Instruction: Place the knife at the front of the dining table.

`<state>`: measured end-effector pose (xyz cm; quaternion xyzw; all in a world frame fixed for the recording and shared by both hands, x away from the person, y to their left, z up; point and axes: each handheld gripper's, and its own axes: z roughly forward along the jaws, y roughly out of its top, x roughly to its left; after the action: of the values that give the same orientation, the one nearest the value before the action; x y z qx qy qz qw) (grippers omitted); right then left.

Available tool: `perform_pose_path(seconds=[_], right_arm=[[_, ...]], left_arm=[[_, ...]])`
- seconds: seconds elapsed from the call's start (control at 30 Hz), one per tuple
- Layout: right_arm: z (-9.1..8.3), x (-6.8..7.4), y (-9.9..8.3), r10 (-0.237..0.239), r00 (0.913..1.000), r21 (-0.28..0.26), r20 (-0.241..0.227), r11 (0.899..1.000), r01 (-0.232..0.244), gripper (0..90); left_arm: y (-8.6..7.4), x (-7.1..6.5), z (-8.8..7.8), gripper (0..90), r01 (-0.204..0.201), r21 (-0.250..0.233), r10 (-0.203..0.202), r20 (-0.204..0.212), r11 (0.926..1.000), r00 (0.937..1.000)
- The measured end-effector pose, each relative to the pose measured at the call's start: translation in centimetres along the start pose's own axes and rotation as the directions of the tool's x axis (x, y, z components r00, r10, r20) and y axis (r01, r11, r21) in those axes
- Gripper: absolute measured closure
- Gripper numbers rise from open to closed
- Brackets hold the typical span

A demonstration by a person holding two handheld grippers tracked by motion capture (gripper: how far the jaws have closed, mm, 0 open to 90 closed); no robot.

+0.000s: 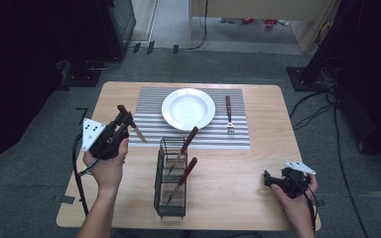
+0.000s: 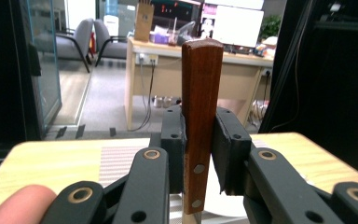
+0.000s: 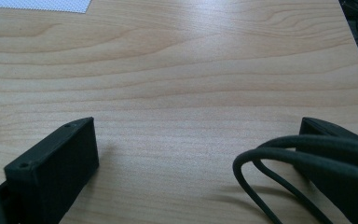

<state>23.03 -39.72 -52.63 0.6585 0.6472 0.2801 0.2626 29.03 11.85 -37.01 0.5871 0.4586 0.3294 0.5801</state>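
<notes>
The room was dim around the bench (image 1: 258,163), its far corners nearly black, while light from overhead fell evenly on the wood. The white plate (image 1: 188,109) glared a little. Soft shadows lay under the wire caddy (image 1: 171,178). In the left gripper view the office beyond the bench was bright and soft; in the right gripper view the near jaws blurred.
</notes>
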Motion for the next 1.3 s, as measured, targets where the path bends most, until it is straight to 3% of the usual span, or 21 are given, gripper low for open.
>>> perform_pose_path(seconds=[0.03, 0.23, 0.57, 1.07, 1.3], right_arm=[[0.0, 0.0, 0.0, 0.000, 1.0000, 0.000, 0.000, 1.000, 0.000, 0.0], [0.0, 0.0, 0.0, 0.000, 1.0000, 0.000, 0.000, 1.000, 0.000, 0.0], [0.0, 0.0, 0.0, -0.003, 1.0000, 0.000, -0.002, 1.000, 0.003, 0.0], [0.0, 0.0, 0.0, -0.002, 1.0000, 0.000, -0.002, 1.000, 0.002, 0.0], [0.0, 0.0, 0.0, -0.004, 1.0000, 0.000, -0.004, 1.000, 0.004, 0.0]], left_arm=[[-0.8, 0.4, 0.9, 76.7, 0.008, 0.032, -0.008, -0.005, 0.9994, 1.0000], [-2.3, 0.9, 2.8, 76.5, 0.005, 0.090, -0.002, -0.035, 0.9959, 0.9994], [-3.3, 1.1, 5.3, 76.4, -0.018, 0.140, 0.025, -0.052, 0.9900, 0.9983], [-3.6, 1.1, 8.6, 76.3, -0.041, 0.171, 0.054, -0.072, 0.9845, 0.9959], [-3.6, 2.1, 10.5, 76.5, 0.013, 0.169, 0.000, -0.078, 0.9856, 0.9970]])
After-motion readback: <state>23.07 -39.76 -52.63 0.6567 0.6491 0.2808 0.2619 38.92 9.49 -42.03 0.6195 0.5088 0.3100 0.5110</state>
